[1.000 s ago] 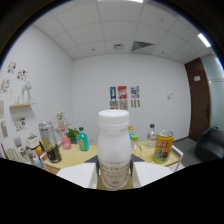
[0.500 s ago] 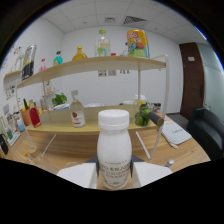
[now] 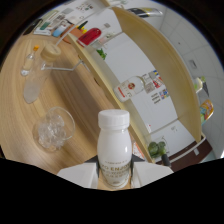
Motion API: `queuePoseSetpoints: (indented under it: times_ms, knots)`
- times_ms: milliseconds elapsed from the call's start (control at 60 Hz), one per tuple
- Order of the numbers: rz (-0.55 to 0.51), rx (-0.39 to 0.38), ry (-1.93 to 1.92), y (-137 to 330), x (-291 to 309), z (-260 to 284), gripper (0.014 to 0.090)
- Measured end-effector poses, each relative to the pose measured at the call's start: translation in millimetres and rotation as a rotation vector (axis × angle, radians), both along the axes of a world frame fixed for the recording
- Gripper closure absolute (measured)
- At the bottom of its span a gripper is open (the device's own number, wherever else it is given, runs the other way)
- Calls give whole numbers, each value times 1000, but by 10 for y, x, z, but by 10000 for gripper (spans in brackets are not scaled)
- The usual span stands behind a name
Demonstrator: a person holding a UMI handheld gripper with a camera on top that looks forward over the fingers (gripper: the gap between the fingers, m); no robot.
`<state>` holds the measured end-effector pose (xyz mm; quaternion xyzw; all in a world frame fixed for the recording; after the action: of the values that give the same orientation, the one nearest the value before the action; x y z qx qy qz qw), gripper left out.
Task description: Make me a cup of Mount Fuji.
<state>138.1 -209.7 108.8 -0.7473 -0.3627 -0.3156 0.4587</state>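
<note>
A white plastic bottle with a white cap and a pale label stands between my fingers, cap pointing away from me. My gripper is shut on its lower body, and the white fingers show at either side of it. The whole view is rolled over, so the bottle is tilted relative to the wooden table. A clear glass with ice stands on the table just beyond the fingers, off to the left of the bottle. A second clear glass stands farther out along the table.
Small metal bar tools lie past the second glass. A two-level wooden shelf runs along the table's far side, holding a red-labelled bottle, a red item, a green plant and a yellow can.
The gripper has rolled sideways and swung down toward the table with the bottle still held. The shelf now runs diagonally, and the glass of ice has come into view.
</note>
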Motion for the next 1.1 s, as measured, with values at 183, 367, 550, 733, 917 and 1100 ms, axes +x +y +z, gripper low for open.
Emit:
queuePoseSetpoints:
  times_ms: [183,367,550,733,917,1100]
  knots:
    - [129,-15,-391,83,-76,78,570]
    - [221,-30,-759,203,-83,173,570]
    - [258,-33,-854,160,-107,243,567]
    - [247,-30,-755,114,-160,259,567]
    - [178,65,-286,29,-306,492,565]
    - [88,170,342,-60,-382,811,566]
